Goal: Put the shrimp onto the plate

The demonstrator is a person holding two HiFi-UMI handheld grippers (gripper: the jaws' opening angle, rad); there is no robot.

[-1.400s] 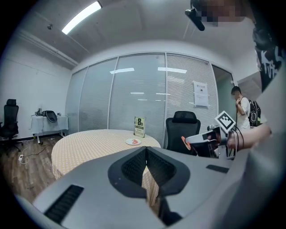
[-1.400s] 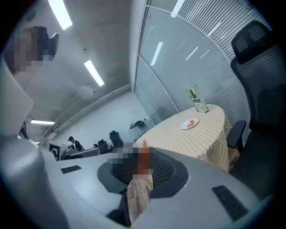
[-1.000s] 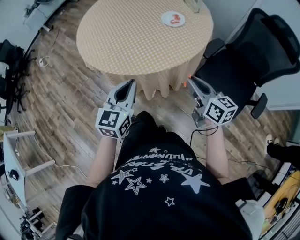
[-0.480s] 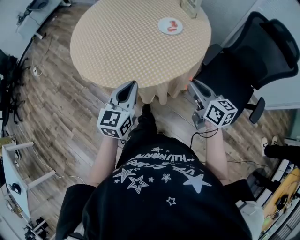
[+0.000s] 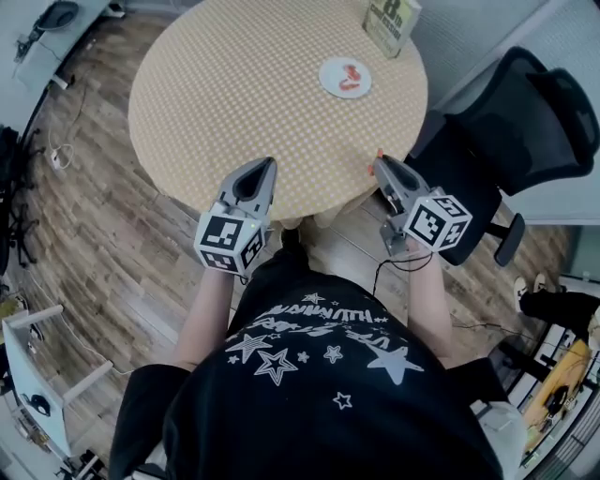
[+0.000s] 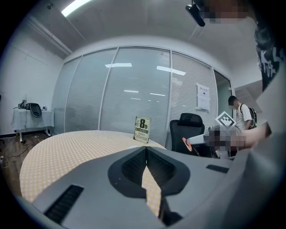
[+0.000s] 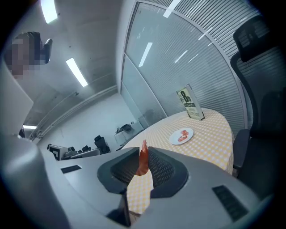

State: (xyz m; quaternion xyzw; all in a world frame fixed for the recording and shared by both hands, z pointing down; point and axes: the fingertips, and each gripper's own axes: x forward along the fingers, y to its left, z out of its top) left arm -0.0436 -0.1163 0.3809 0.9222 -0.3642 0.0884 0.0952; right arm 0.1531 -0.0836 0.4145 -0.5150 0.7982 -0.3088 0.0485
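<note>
While the right gripper [image 7: 143, 154] pinches a shrimp [image 7: 143, 164] upright between its jaws, it hangs at the near edge of the round checked surface [image 5: 234, 84], so the carrying step looks to be in hand. The plate [image 5: 328, 77], with red pieces lying on it, sits well ahead of that gripper. The next move, I'd judge, calls for a long reach forward and a lowering over the plate before the jaws part. The left gripper [image 6: 145, 152] is pressed together on nothing, level with its partner. Beyond the plate stands a card [image 5: 392, 26] reading "8th"; its smaller print is too fine to read.

left claw [image 6: 145, 152] closed, right claw [image 5: 379, 163] gripping shrimp [image 7: 143, 163]
</note>
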